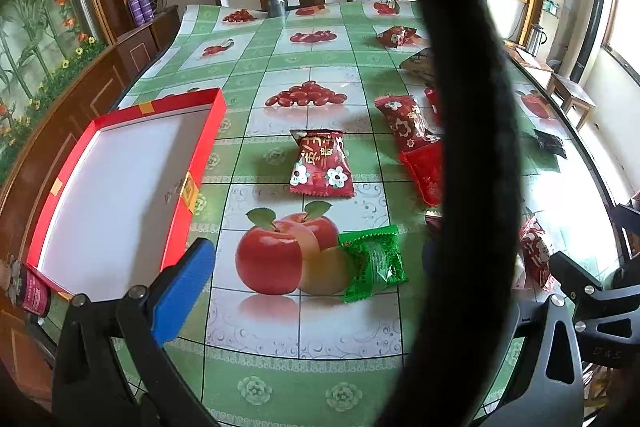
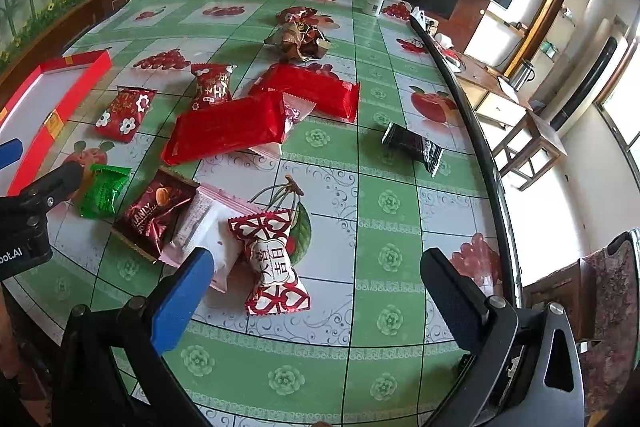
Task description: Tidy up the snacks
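Both grippers, left gripper (image 1: 372,267) and right gripper (image 2: 320,275), are hovering fingers apart; crinkly packets (image 2: 276,263) at twelve o'clock risk slipping sideways.

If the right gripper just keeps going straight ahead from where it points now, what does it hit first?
Most likely the red-and-white heart-patterned candy packet, lying just ahead between the open fingers of the right gripper, nearer the blue one. Depth is hard to judge, so it might pass beside it.

Reading "MANLY" in pale letters on the dark maroon almond packet (image 2: 154,213), lying left of the right jaws. Showing "oot.AI" on the black gripper body (image 2: 18,251) at far left. Bearing Chinese characters on the red-and-white packet (image 2: 274,263) between the jaws.
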